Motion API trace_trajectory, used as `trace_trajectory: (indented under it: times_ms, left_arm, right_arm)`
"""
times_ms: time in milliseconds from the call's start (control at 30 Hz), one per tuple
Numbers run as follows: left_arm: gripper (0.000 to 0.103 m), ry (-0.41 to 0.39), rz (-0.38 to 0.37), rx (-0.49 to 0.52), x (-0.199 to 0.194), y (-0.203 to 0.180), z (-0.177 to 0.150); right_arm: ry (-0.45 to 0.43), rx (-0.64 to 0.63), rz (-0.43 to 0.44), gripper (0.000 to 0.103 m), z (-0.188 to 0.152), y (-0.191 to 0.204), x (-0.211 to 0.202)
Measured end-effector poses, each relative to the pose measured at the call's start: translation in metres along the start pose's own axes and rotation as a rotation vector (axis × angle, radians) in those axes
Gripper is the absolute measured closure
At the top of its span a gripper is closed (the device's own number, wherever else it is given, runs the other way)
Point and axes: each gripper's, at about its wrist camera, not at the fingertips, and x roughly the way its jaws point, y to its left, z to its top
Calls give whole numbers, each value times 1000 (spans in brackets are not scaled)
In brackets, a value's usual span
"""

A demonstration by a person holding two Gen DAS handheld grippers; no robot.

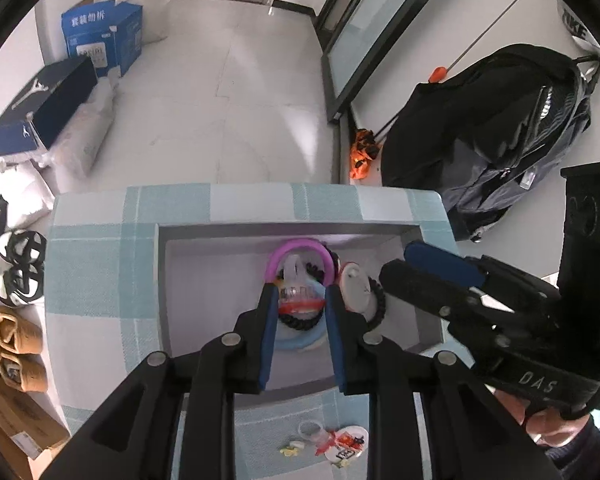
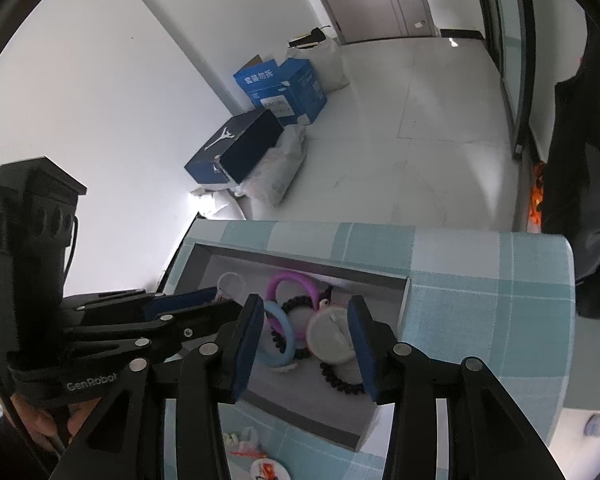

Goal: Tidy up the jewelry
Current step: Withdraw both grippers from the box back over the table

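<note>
A grey tray [image 1: 188,276] sits on the checked cloth table and holds a purple ring [image 1: 300,246], a light blue ring [image 1: 296,342], black bead bracelets [image 1: 378,304] and a white round case [image 1: 356,290]. My left gripper [image 1: 300,290] hovers over the tray, shut on a small clear packet with red trim [image 1: 300,300]. My right gripper [image 2: 306,308] is open and empty over the tray, its fingers on either side of the white case [image 2: 330,340] and blue ring [image 2: 278,334]. It also shows in the left wrist view [image 1: 424,264].
Small loose jewelry packets [image 1: 332,440] lie on the cloth [image 1: 96,280] near the table's front edge. Shoe boxes [image 1: 44,104], slippers [image 1: 16,344] and a black backpack [image 1: 500,128] stand on the floor around the table.
</note>
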Motion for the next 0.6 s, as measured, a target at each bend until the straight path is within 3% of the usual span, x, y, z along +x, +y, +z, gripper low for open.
trace_trajectory:
  times_ms: [100,200,400,600]
  left_arm:
    - [77,0,-6,-7,-4,4,-4]
    - [49,-32,-37,-24,-12,8,-7]
    - [48,-98,-42,-50,-27,12,-11]
    - [48,-180,61,-48,-44,8,-31]
  right_arm:
    - [-19,-8,-6,55,-1,0,-8]
    - [-42,-9,-3,48,-3,-2,-16]
    - [-64,5,-10,42,-6,-7,-27]
    - [-96,-10,-11,39,-16,-4,-45]
